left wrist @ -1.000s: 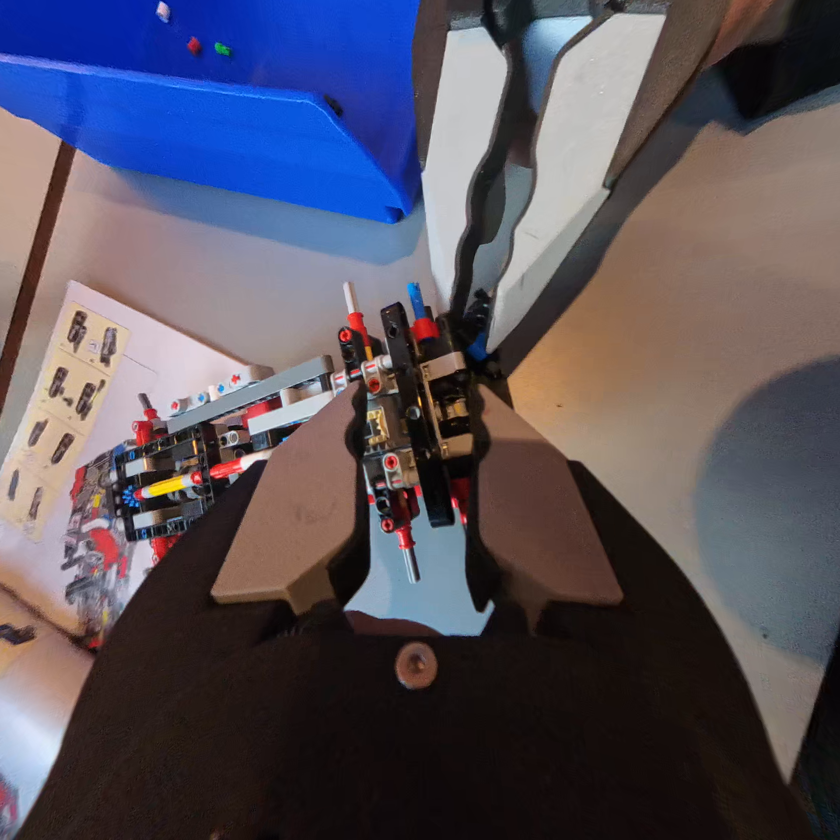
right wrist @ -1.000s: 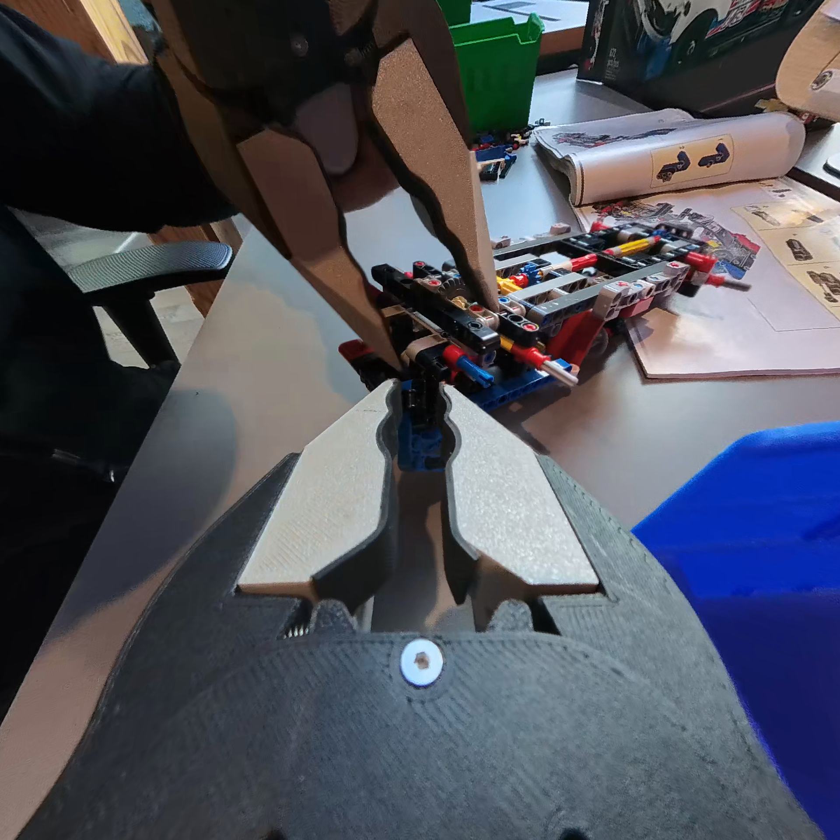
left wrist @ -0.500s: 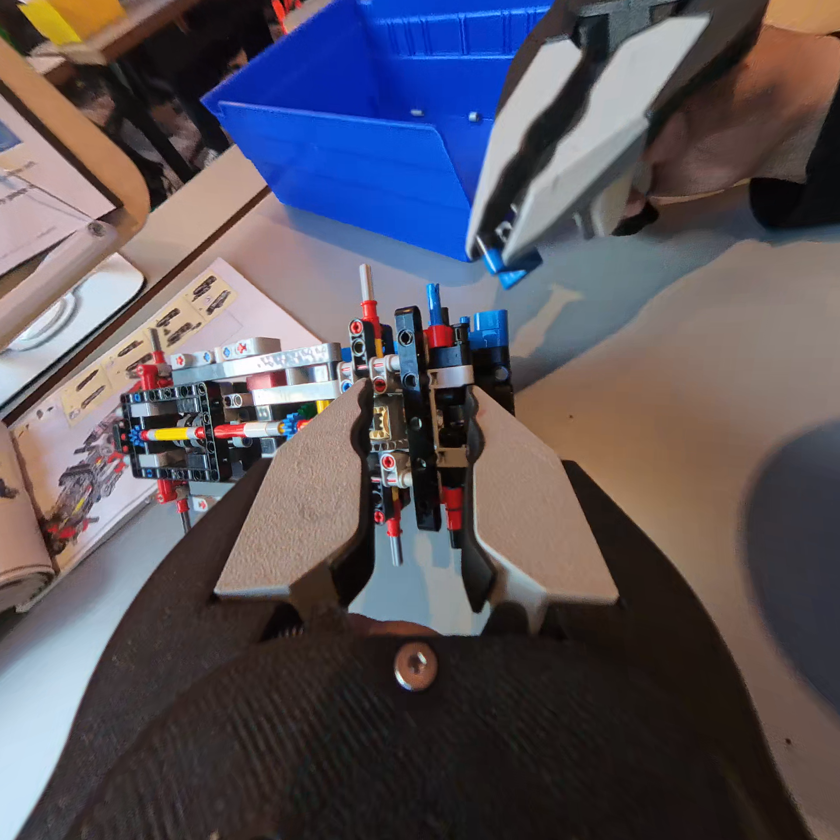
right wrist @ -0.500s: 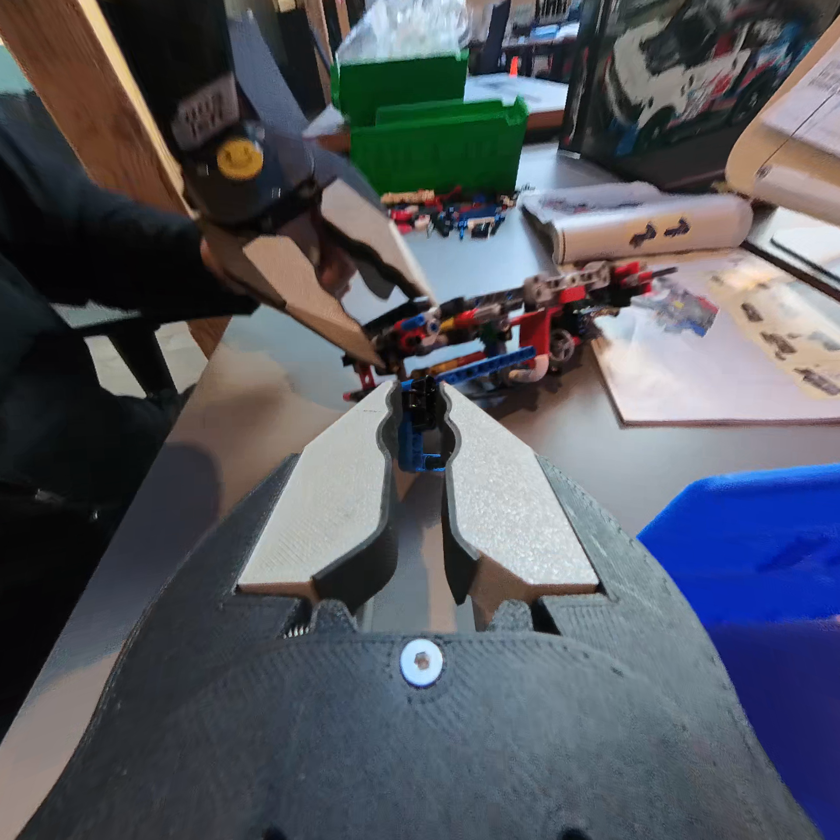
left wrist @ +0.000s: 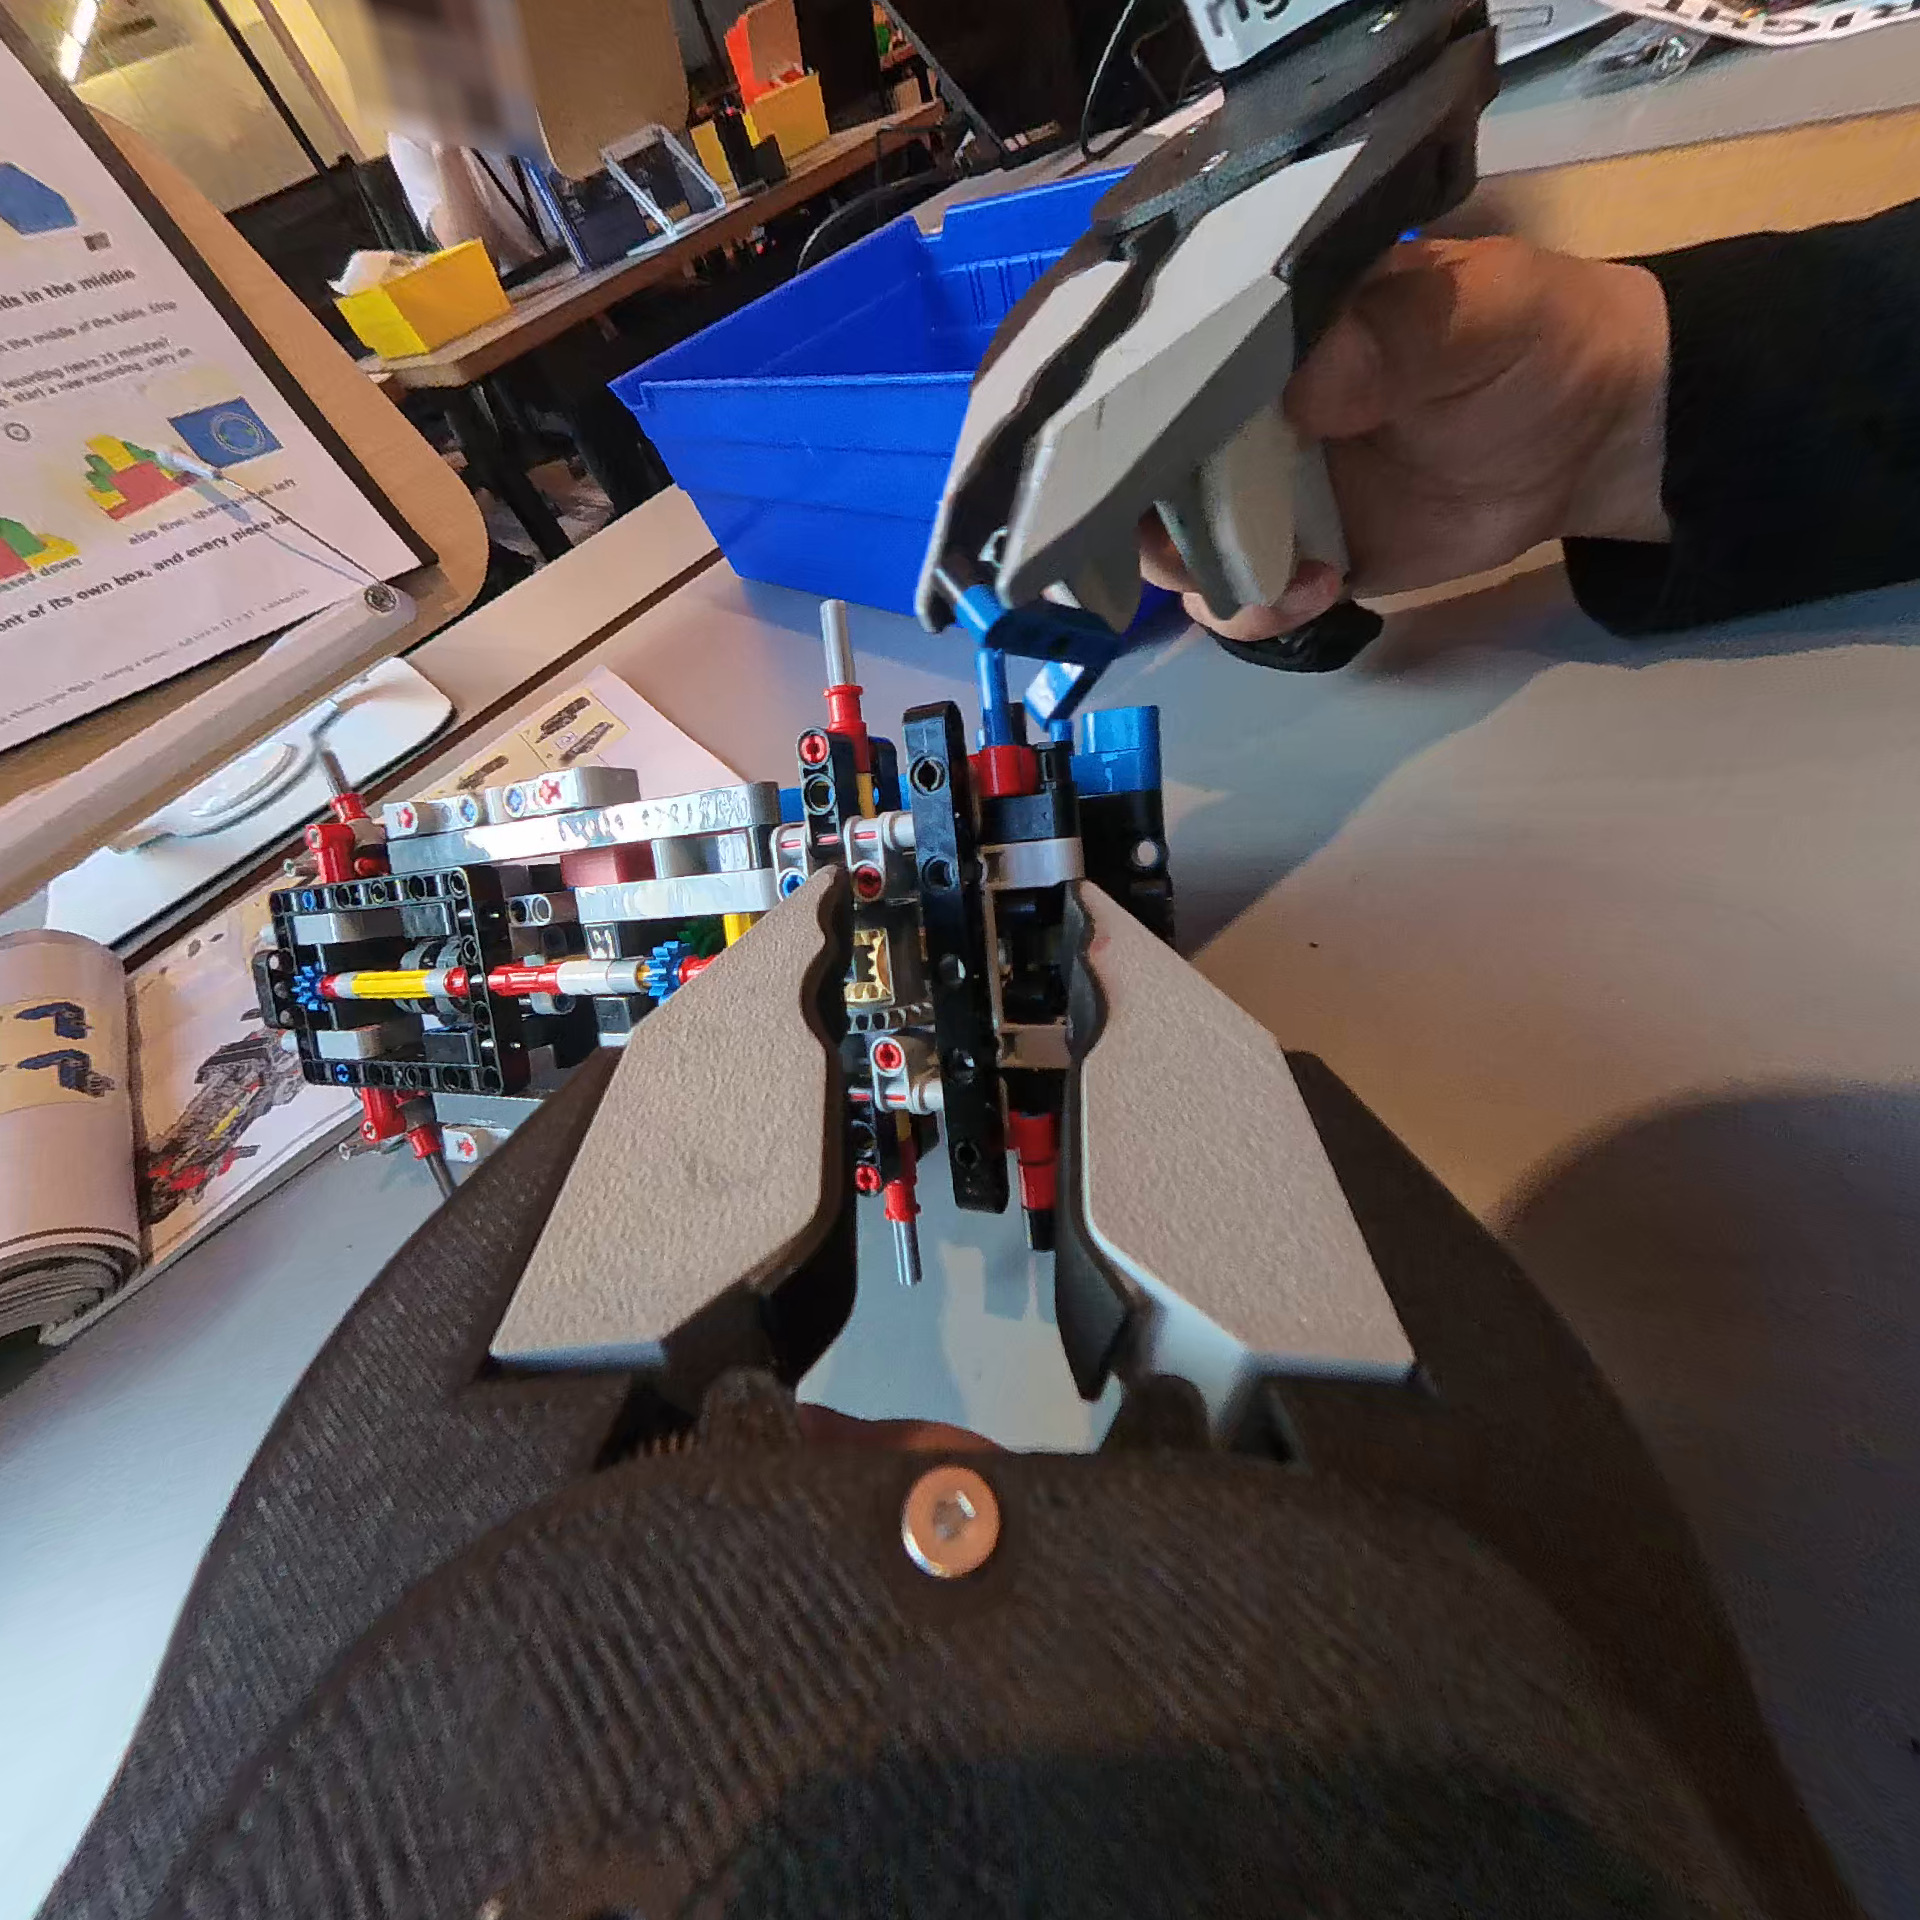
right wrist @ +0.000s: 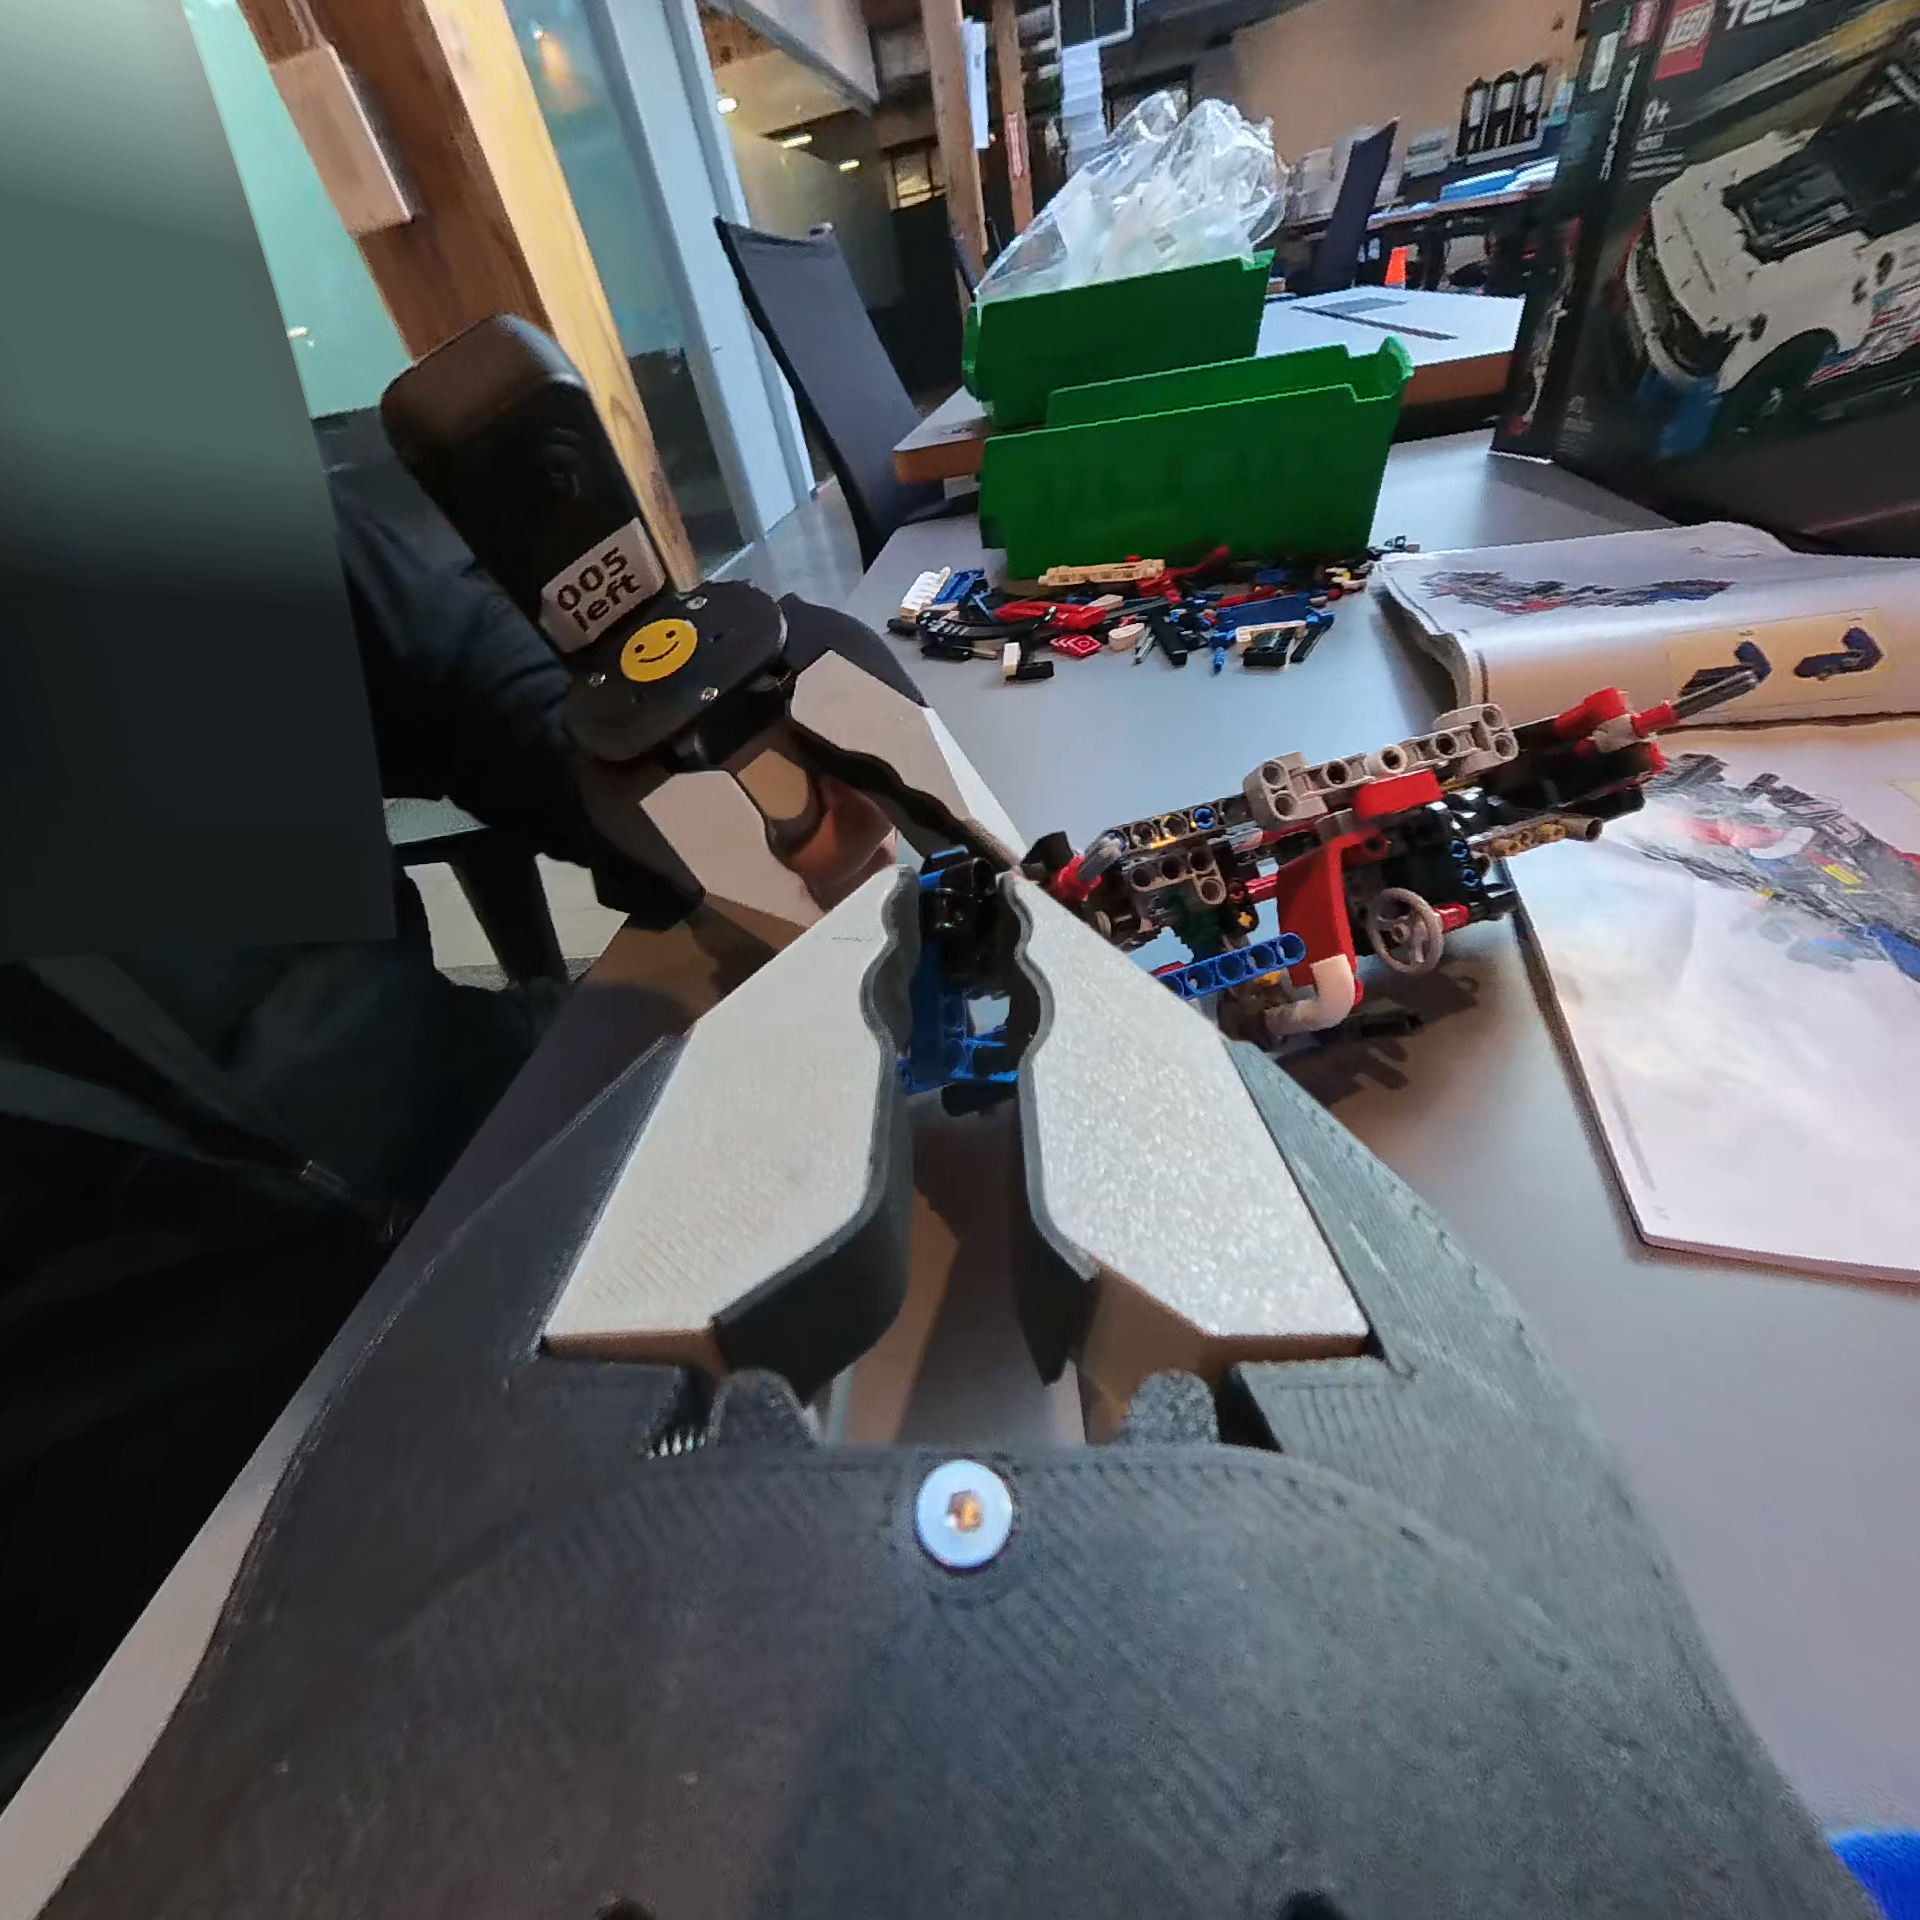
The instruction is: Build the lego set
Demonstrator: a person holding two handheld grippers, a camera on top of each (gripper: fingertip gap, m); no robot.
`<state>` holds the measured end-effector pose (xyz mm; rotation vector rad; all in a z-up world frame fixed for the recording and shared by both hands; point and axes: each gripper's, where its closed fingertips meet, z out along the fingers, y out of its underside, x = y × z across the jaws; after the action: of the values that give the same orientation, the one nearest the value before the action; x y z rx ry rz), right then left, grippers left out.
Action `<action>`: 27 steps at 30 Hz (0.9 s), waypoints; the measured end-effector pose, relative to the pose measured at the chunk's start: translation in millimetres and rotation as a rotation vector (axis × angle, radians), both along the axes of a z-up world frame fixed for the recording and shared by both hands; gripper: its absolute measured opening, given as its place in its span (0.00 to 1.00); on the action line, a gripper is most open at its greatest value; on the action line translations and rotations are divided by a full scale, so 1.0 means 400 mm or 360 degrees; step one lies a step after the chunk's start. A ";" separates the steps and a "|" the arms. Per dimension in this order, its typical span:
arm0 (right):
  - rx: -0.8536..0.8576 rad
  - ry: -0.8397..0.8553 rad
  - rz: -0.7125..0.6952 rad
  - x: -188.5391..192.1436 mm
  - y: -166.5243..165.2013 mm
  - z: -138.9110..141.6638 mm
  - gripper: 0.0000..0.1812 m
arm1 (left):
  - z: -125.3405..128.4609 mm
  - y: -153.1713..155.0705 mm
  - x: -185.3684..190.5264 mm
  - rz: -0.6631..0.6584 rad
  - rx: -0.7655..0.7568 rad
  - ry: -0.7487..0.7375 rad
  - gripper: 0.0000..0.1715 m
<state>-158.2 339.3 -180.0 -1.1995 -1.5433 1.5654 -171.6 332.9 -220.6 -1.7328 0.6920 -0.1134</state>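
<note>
My left gripper [left wrist: 956, 914] is shut on one end of the long lego chassis [left wrist: 623, 914], a black, grey and red build with axles. The chassis stretches left over the grey table [left wrist: 1507, 883]. My right gripper [right wrist: 961, 894] is shut on a small blue and black lego piece [right wrist: 956, 997]. In the left wrist view the right gripper [left wrist: 971, 592] holds this blue piece [left wrist: 1039, 634] just above the gripped end of the chassis, close to a blue axle. In the right wrist view the chassis [right wrist: 1351, 862] runs off to the right, and one of the left gripper's fingers [right wrist: 862, 717] shows behind my tips.
A blue bin [left wrist: 831, 416] stands behind the chassis. An open instruction booklet [right wrist: 1714, 987] lies under its far end. Green bins [right wrist: 1174, 478], several loose pieces [right wrist: 1122, 623] and the set's box [right wrist: 1714, 208] are at the back. A leaning sign board [left wrist: 156, 416] stands at the left.
My right gripper has come off the end of the chassis with the blue piece and now holds it just above that end. The left gripper keeps its grip; both views have tilted up.
</note>
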 end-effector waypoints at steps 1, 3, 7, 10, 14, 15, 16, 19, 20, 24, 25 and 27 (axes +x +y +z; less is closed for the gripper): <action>-0.0009 0.0003 -0.0010 -0.003 0.001 0.002 0.06 | 0.000 0.000 0.001 -0.0002 0.0006 0.0008 0.21; -0.0024 -0.0001 -0.0025 -0.007 0.002 0.003 0.06 | -0.001 0.001 0.001 -0.0004 0.0002 0.0003 0.21; -0.0029 -0.0037 -0.0049 -0.010 0.005 -0.013 0.06 | -0.001 -0.001 0.001 0.0003 0.0004 0.0012 0.21; 0.0039 -0.0084 -0.0118 0.001 0.025 -0.015 0.06 | -0.002 -0.002 0.001 0.0009 0.0011 0.0026 0.22; 0.0366 -0.0259 -0.0364 0.069 0.085 -0.052 0.06 | -0.001 -0.001 0.000 -0.0001 0.0007 0.0010 0.21; 0.0433 -0.0350 -0.0368 0.085 0.081 -0.082 0.06 | -0.002 -0.002 0.001 -0.0006 0.0009 0.0017 0.22; 0.0459 -0.0466 -0.0359 0.096 0.073 -0.119 0.06 | -0.002 -0.002 0.001 -0.0015 0.0012 0.0025 0.22; 0.0531 -0.0748 -0.0351 0.109 0.056 -0.225 0.06 | -0.002 -0.002 -0.001 -0.0058 0.0016 0.0035 0.22; 0.0589 -0.0809 -0.0343 0.113 0.052 -0.249 0.06 | -0.001 -0.002 -0.003 -0.0068 0.0015 0.0026 0.22; 0.0691 -0.0877 -0.0354 0.117 0.050 -0.277 0.08 | -0.002 -0.002 -0.002 -0.0088 0.0026 0.0037 0.22; 0.0667 -0.0869 -0.0352 0.117 0.048 -0.273 0.11 | -0.002 -0.002 -0.001 -0.0093 0.0027 0.0041 0.22; 0.0607 -0.0824 -0.0338 0.120 0.039 -0.258 0.15 | -0.002 -0.002 0.000 -0.0107 0.0017 0.0026 0.21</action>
<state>-110.2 355.0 -283.2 -1.5504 -1.8512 0.8051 -171.8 332.2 -221.2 -1.7024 0.7619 -0.1416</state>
